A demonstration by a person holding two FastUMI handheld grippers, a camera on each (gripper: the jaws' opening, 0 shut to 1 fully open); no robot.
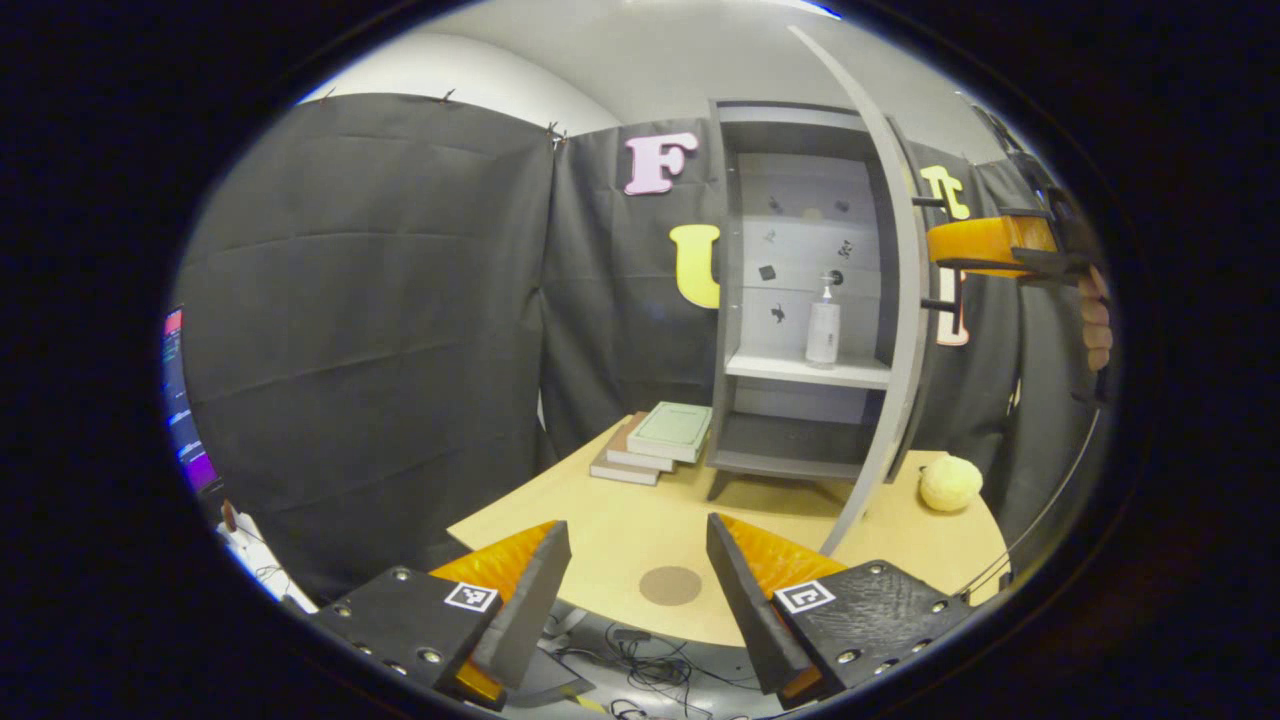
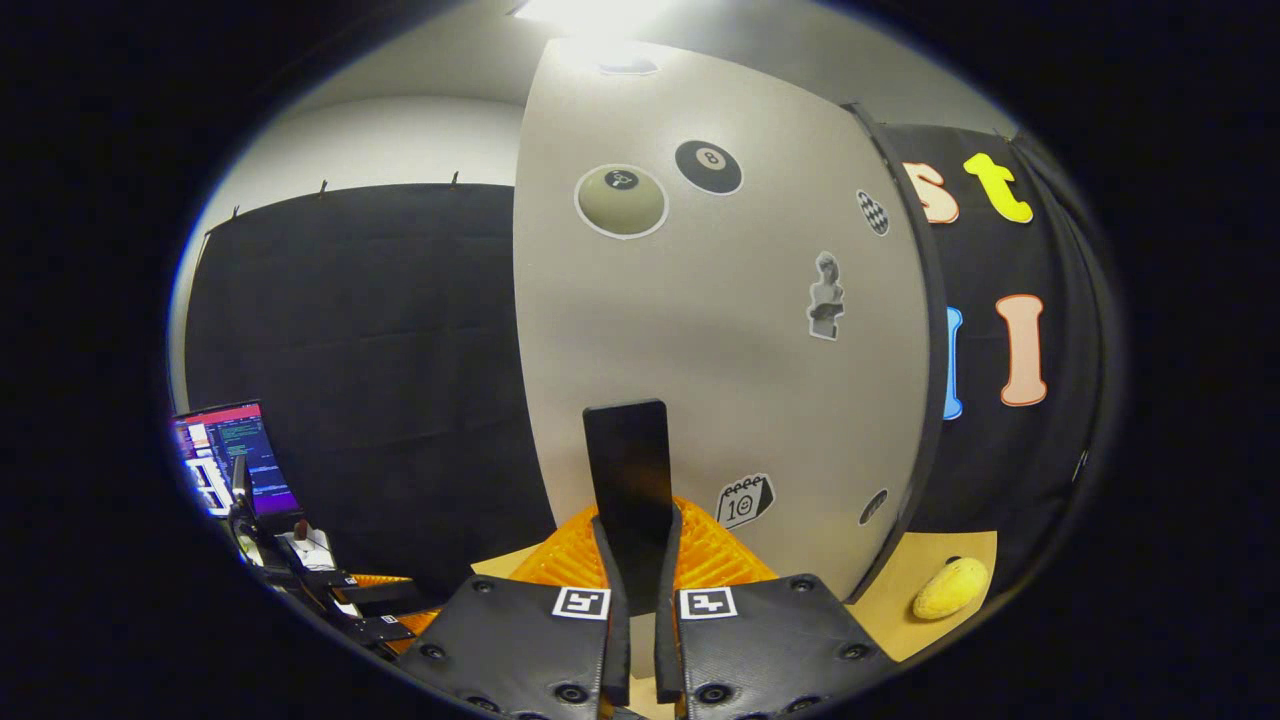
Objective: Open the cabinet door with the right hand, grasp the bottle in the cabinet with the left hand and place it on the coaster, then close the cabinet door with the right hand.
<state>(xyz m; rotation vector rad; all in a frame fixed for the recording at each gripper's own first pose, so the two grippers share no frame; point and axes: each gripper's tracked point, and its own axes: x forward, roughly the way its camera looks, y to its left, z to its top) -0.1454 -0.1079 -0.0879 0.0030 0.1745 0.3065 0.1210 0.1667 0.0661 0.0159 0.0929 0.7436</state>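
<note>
The cabinet door (image 1: pixel 893 300) stands swung open, and the right gripper (image 2: pixel 636 560) pinches its dark handle (image 2: pixel 628 470) between both fingers. The bottle (image 1: pixel 823 325) stands upright on the middle shelf (image 1: pixel 808 369) inside the cabinet (image 1: pixel 800 290). The left gripper (image 1: pixel 633 580) hovers with fingers spread above the table (image 1: pixel 620 530), near the round coaster (image 1: pixel 670 585). A yellowish ball, perhaps a sponge (image 1: pixel 950 483), lies beside the door.

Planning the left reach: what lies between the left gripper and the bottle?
In the left gripper view, the open left gripper faces the bottle across the coaster and bare table; books sit left of that line.
</note>
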